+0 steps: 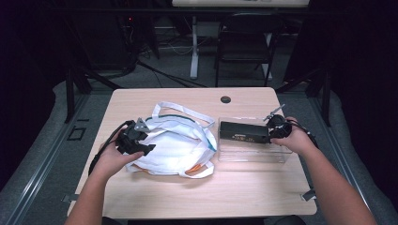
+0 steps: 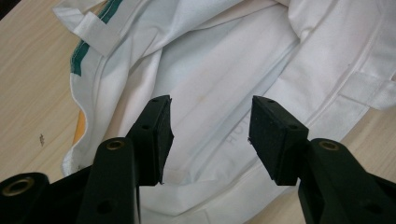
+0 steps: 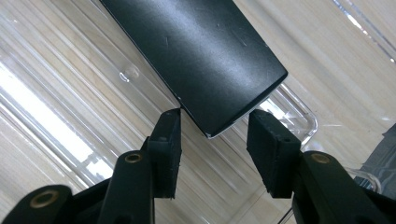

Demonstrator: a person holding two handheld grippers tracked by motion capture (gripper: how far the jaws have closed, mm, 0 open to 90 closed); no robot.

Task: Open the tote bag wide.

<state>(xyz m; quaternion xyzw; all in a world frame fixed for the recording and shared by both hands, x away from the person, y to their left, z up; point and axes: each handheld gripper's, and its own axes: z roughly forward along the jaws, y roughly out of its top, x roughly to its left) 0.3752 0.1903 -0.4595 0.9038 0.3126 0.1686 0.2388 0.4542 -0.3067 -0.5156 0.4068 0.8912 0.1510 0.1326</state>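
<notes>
Meanwhile, the left tongs (image 2: 210, 140) gape over a white tote bag (image 2: 243, 70). At right, the right tongs (image 3: 215, 149) straddle a black box's (image 3: 201, 51) end — one pad touching, not clamped — inside a clear tray (image 1: 277, 157).

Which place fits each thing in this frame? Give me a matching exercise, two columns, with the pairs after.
Things:
1. white tote bag
2. black box
3. clear tray
4. left gripper

Places:
A. lying in the tray
B. jaws apart above white fabric
C. crumpled on the table's left half
D. flat on the table's right half

Pairs: 1-C, 2-A, 3-D, 4-B
</notes>
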